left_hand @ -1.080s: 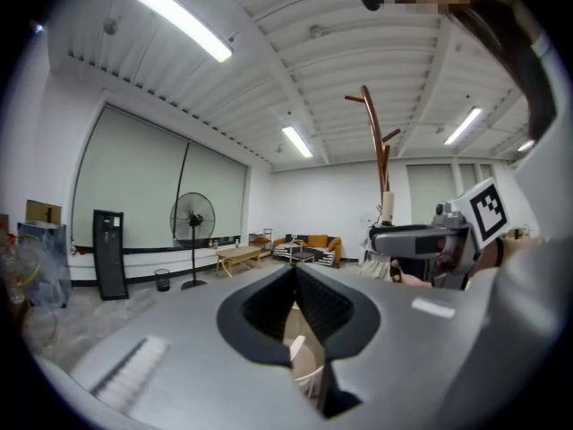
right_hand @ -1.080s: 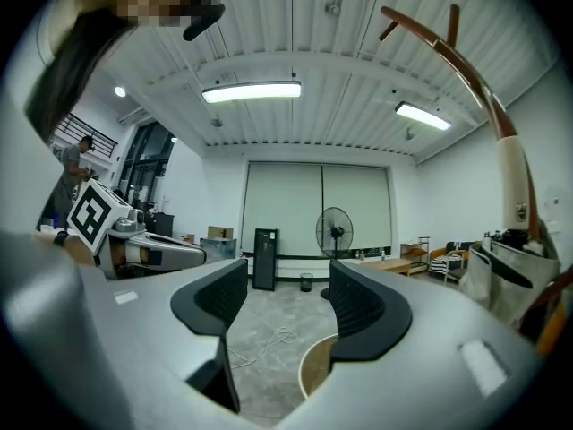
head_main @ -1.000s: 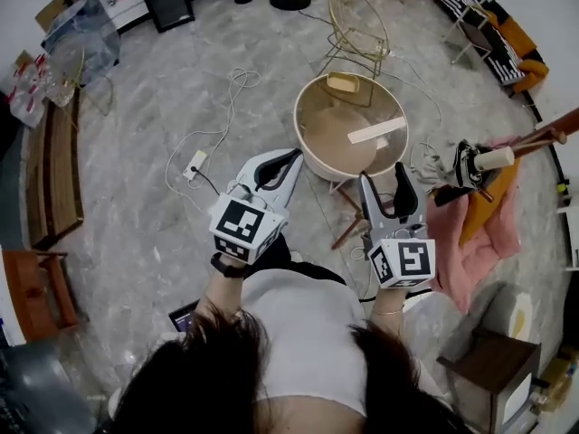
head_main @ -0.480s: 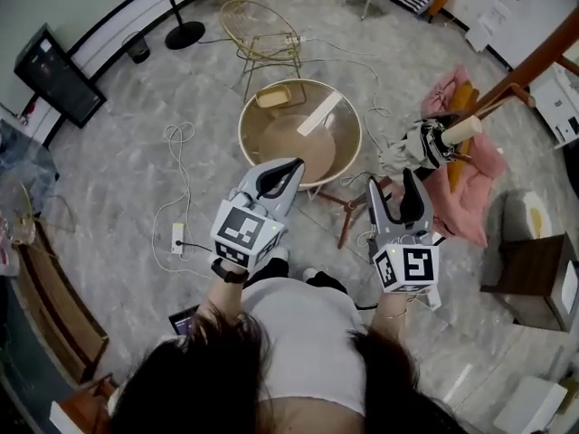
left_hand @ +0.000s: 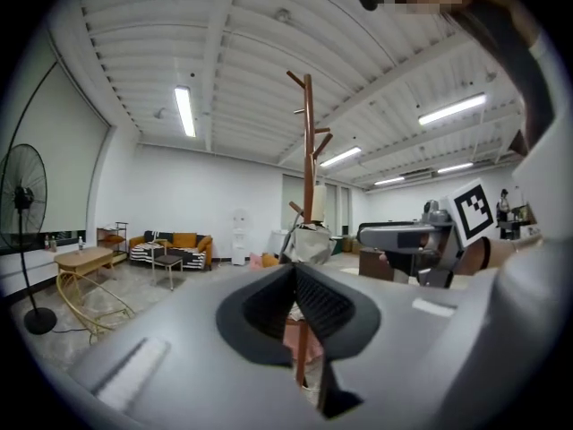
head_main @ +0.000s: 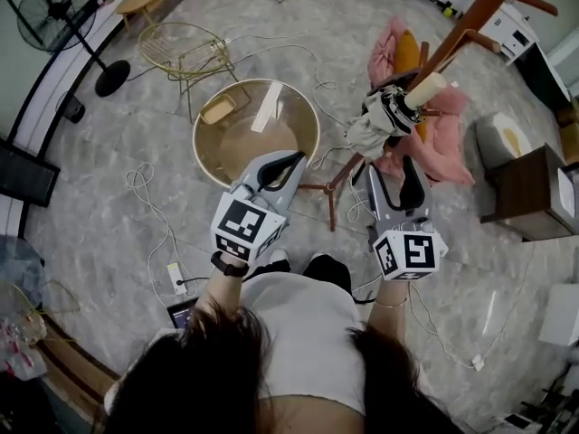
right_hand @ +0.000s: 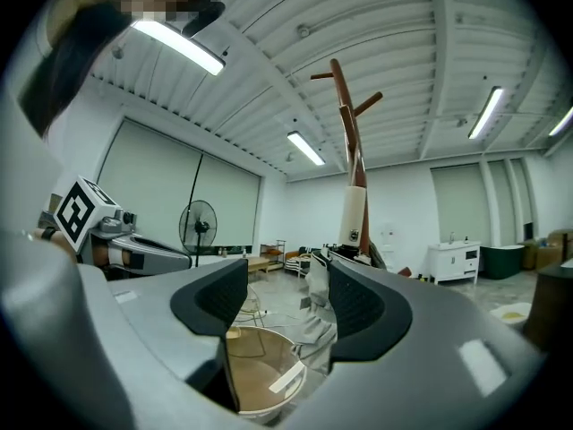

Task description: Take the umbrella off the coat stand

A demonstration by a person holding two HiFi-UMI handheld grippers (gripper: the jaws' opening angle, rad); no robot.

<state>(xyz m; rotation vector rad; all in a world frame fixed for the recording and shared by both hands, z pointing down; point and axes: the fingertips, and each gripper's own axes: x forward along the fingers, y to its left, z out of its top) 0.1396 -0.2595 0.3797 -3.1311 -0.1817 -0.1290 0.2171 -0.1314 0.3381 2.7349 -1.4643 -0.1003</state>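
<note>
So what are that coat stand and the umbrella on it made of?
Coat stand: looks like wood, reddish-brown with a smooth finish. Umbrella: soft grey fabric, judging by its limp folds; its cream handle could be matte plastic or pale wood, I cannot tell.

Grey floor (head_main: 81,224): round table (head_main: 201,125), fan (head_main: 60,3), power strip (head_main: 174,278)

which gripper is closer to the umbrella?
The right gripper: in the head view it sits just below the umbrella on the coat stand, jaws apart. The left gripper, jaws together, is off by the round table.
</note>
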